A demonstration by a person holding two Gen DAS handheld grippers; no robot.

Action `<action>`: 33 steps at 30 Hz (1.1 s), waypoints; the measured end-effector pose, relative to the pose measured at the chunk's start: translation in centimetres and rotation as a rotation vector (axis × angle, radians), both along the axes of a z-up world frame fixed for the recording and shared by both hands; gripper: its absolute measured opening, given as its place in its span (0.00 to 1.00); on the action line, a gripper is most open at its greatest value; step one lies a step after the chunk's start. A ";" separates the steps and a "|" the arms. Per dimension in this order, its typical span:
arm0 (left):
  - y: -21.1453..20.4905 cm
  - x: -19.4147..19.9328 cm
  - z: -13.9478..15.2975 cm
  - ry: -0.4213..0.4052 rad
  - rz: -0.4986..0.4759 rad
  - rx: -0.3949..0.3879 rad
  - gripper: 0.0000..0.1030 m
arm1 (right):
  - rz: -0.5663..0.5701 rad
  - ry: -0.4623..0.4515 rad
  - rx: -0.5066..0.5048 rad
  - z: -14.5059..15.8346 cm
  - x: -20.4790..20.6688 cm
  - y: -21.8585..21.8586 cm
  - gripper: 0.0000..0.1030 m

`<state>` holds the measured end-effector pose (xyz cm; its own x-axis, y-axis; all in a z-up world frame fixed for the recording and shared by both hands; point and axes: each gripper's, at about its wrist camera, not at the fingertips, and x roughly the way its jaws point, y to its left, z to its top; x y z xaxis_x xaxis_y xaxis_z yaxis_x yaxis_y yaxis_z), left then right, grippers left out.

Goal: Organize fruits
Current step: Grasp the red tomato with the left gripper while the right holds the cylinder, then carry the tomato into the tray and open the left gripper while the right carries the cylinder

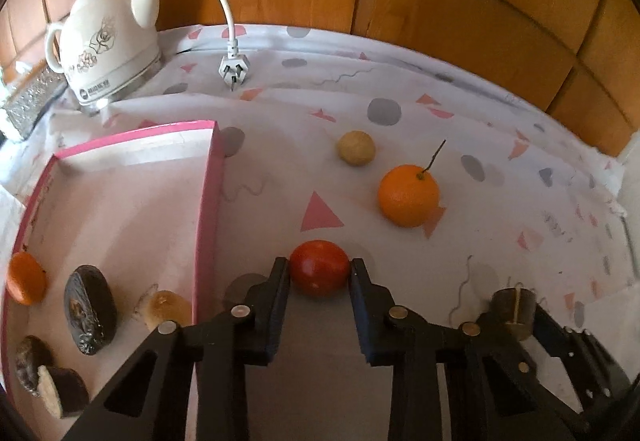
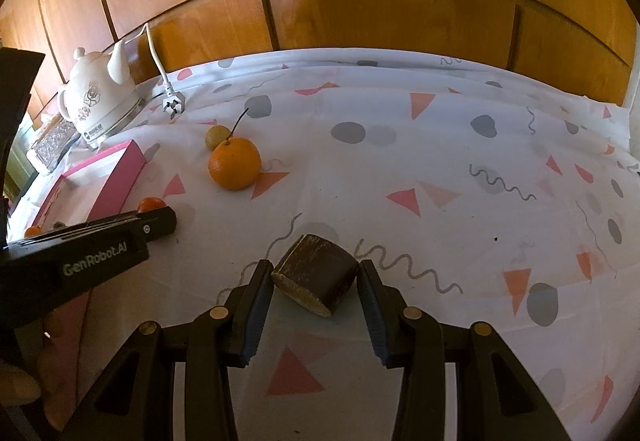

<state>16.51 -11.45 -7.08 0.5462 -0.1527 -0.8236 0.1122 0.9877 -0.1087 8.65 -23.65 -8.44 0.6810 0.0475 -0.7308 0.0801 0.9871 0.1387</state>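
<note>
Two grips at risk: a round red fruit and a cut dark chunk

On the left, the pink box (image 1: 208, 201) already holds a small orange fruit, dark pieces and a pale one; its right wall stands between it and the loose fruit, so a low carry could knock that wall. Just right of the box, the left gripper (image 1: 320, 269) pinches the red fruit (image 1: 319, 267) on the bench (image 1: 500, 241), with only the fingertips on its sides; being round and smooth, it may well squirt out or roll if lifted fast. Farther off, the pale ball (image 1: 355, 148) and the orange (image 1: 408, 196) lie loose and could roll if bumped. On the right, the right gripper (image 2: 314, 281) brackets the dark chunk (image 2: 316, 281); the left pad looks to be touching it, but I cannot tell about the right, so a one-sided hold could let it twist and drop.
</note>
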 end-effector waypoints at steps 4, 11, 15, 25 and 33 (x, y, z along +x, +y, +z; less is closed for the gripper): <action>0.2 -1.7 1.0 -0.044 -0.044 -0.026 0.28 | -0.006 0.001 -0.011 0.1 -0.1 0.0 0.42; -1.7 -6.0 1.5 -0.072 -0.190 -0.024 0.28 | -0.013 0.011 -0.029 0.5 -1.6 -0.7 0.42; -2.4 -7.9 0.2 -0.050 -0.217 -0.019 0.28 | -0.032 0.007 -0.023 0.9 -3.3 -1.8 0.42; -2.8 -8.9 -1.4 -0.115 -0.232 -0.012 0.29 | -0.080 -0.009 -0.004 -0.5 -5.5 -3.5 0.42; -2.8 -8.9 -1.7 -0.131 -0.238 -0.007 0.29 | -0.095 -0.037 0.023 -0.8 -5.9 -3.8 0.42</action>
